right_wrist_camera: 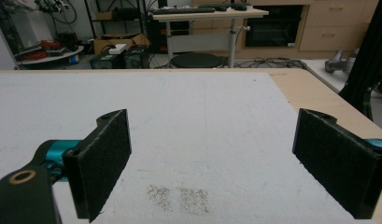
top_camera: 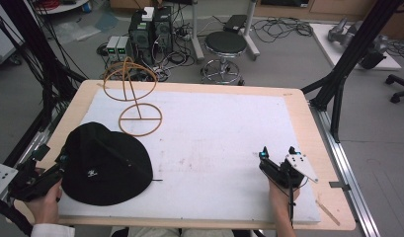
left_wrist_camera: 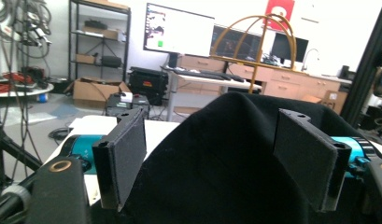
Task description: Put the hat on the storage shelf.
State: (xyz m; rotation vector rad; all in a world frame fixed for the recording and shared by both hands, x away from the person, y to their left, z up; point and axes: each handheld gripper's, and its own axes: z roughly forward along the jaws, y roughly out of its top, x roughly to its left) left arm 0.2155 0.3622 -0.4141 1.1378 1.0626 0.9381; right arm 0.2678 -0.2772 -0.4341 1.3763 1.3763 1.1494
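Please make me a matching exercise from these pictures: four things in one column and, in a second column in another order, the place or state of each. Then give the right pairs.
Things:
1. black hat
2. wooden hat stand
3. left gripper
4. right gripper

Places or states:
A. upright at the far left of the white mat
B. open over the bare mat, near the right edge
C. lying on the near left part of the mat
D. jaws open on either side of the hat's near edge

Pairs: 1-C, 2-A, 3-D, 4-B
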